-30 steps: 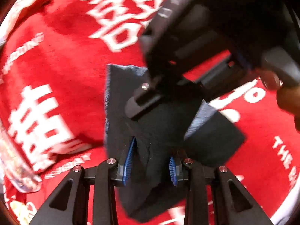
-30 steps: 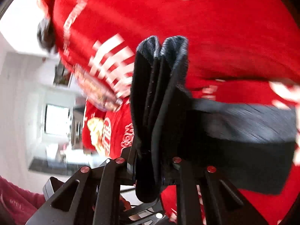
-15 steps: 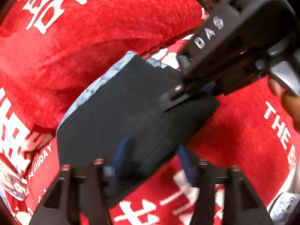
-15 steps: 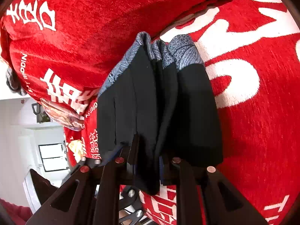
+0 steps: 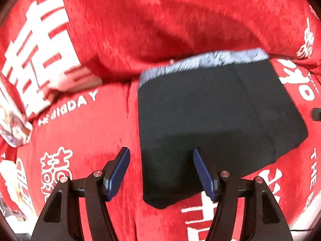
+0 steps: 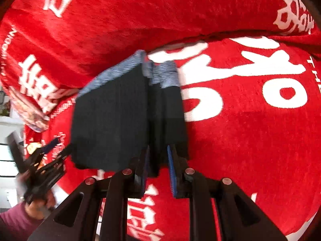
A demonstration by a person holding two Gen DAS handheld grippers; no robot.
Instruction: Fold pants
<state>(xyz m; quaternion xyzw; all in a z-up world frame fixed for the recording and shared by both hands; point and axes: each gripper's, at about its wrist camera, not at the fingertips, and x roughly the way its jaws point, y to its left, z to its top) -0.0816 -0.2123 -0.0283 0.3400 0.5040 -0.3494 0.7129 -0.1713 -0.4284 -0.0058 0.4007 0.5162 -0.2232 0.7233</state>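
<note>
On the red cover (image 5: 84, 132), the left gripper (image 5: 160, 168), whose jaws have just been parted, is best lifted clear, while the folded pants (image 6: 112, 116), clamped by the right gripper (image 6: 158, 164), are lowered flat before release.

A red plush cover (image 5: 180, 30) with white lettering drapes the sofa; daylight fills a window (image 6: 6, 160) beyond.

Left tool (image 5: 160, 170) agape and empty; right tool (image 6: 158, 164) clamped tight.
</note>
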